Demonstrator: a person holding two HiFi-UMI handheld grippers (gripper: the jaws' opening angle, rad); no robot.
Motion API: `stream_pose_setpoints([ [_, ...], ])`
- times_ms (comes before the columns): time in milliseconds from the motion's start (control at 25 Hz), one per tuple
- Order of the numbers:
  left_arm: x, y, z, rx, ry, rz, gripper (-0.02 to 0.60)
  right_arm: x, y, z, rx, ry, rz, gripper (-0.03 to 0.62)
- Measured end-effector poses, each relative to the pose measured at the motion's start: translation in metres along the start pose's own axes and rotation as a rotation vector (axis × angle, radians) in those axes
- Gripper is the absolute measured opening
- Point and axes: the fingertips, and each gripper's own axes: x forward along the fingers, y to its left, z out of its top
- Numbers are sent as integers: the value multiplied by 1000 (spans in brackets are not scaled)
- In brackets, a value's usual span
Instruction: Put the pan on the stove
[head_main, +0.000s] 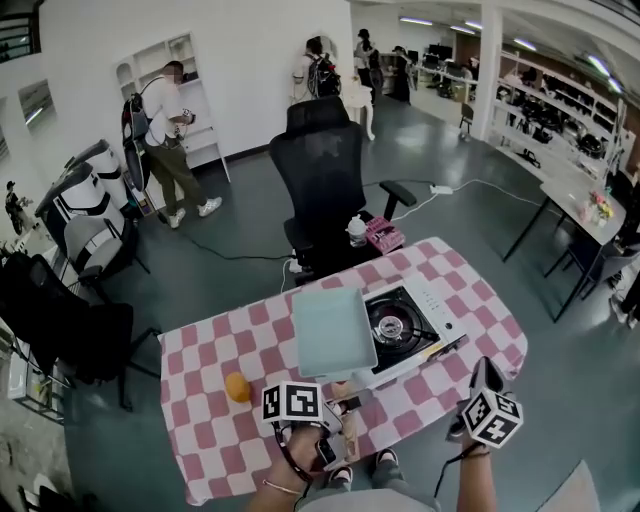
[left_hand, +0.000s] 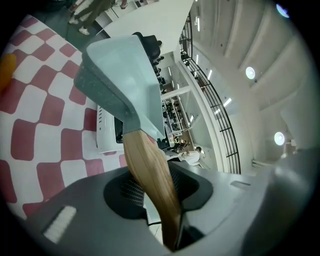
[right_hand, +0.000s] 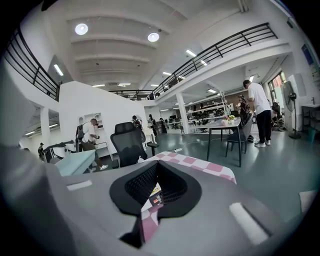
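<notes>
Table (head_main: 210, 350), lower centre of the head view, covered by a pink-and-white checked cloth; behind it, at upper centre, a black office chair (head_main: 320, 170). Stove (head_main: 432, 302): a white single-burner unit at centre right of the cloth, its burner uncovered. Pan (head_main: 333, 332): square, pale blue, seen over the stove's left edge and apparently held clear of it, so not yet on the burner. Left gripper (head_main: 345, 402), bottom centre: jaws clamped on the far end of the pan's wooden handle (left_hand: 152, 175). Right gripper (head_main: 483, 378), lower right, near the table's edge: jaws slightly apart with nothing between them, only cloth visible through the gap. Orange (head_main: 237, 387): lower left, well apart from the stove.

Hazards: the pan hangs from the end of a long handle, so its weight may twist it within the jaws. Lowered from its present offset, it could land half off the burner supports and tip, or shove the light stove sideways.
</notes>
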Motion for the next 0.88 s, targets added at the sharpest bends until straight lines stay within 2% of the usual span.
stream_pose_setpoints([
  [440, 3, 6, 6, -57, -90, 36, 120, 41, 19, 3, -51, 45, 113, 9],
  [880, 20, 9, 10, -72, -96, 57, 120, 60, 3, 2, -61, 70, 107, 9],
])
